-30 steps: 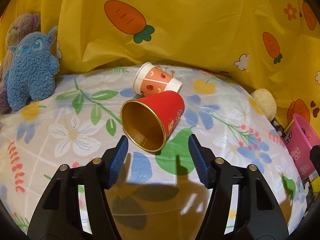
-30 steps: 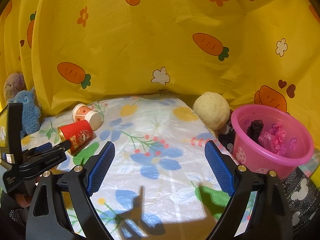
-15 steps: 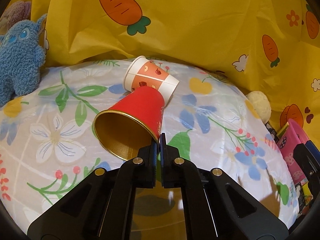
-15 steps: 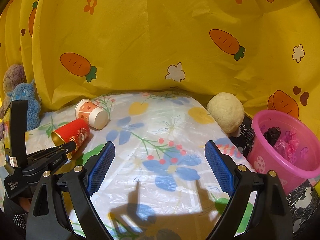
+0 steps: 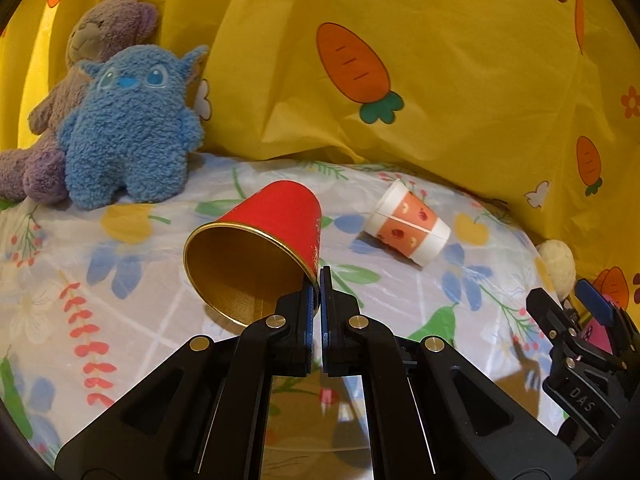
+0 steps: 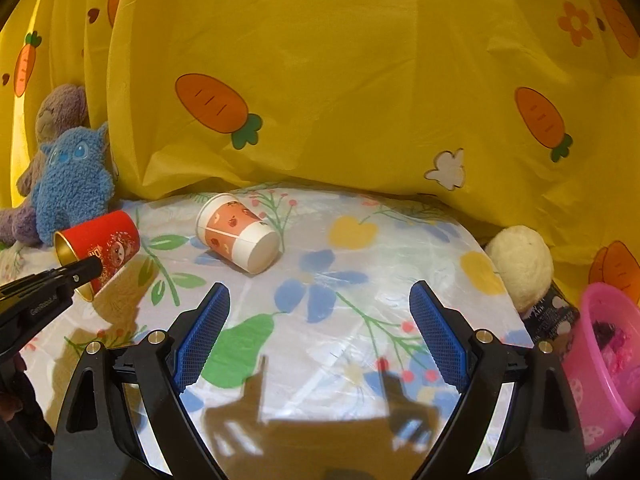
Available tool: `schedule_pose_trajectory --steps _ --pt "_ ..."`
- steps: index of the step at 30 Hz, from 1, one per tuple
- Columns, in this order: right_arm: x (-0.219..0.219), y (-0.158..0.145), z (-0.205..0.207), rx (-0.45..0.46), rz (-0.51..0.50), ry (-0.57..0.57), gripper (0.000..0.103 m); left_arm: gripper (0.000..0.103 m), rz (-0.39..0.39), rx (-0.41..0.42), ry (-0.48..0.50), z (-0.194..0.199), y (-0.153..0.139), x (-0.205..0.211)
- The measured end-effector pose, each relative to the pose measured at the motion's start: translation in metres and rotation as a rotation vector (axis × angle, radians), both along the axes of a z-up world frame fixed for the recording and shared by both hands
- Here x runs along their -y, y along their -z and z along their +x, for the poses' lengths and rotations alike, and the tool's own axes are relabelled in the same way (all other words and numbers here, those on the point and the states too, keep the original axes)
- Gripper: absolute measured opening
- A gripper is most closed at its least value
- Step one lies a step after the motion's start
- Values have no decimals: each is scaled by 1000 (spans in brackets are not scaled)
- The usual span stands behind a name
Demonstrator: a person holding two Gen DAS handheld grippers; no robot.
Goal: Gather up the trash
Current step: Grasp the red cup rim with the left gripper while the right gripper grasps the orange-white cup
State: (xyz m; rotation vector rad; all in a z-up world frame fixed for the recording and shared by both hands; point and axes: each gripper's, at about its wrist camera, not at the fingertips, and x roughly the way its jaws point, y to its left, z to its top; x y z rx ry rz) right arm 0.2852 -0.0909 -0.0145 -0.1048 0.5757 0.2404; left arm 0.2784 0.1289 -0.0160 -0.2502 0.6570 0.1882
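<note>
Your left gripper (image 5: 319, 280) has its two fingers pressed together on the rim of the red cup (image 5: 264, 248), pinching the wall of the cup at the right side of its mouth. The cup is tilted, with its gold inside facing the left wrist camera and its base pointing away. In the right wrist view the same cup (image 6: 105, 246) appears at the far left, and its lower rim seems a little above the floral tablecloth (image 6: 360, 280), though I cannot tell this for sure.

Your right gripper (image 6: 320, 334) has its fingers wide apart and they hold nothing. Beyond it, the white and orange paper cup (image 6: 236, 232) lies on its side on the cloth, apart from the red cup. The pink bin (image 6: 604, 364) stands at the right edge with some dark and pink things inside. A cream plush ball (image 6: 520, 264) sits just beside it. The blue plush toy (image 5: 128, 128) leans against the purple plush bear (image 5: 80, 60) at the back left, before the yellow carrot curtain (image 5: 440, 60).
</note>
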Motion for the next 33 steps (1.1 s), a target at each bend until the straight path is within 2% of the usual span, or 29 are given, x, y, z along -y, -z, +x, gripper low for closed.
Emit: schedule_pose_trajectory --steps 8,20,25,30,33 --pt "-53 24 59 -61 -57 -130 89 2 -51 0 -36 -1 0 -20" --pt "-87 44 110 -129 -100 -227 89 2 -67 -18 -24 2 5 -19" --pt "-93 53 117 -170 -113 -246 68 2 -61 -28 -15 4 6 -17" --pt "-91 53 111 -162 -102 -268 59 2 -57 -32 -10 4 6 -16" --pt "-90 51 104 -152 -89 -279 57 2 -55 -35 -7 5 7 -15"
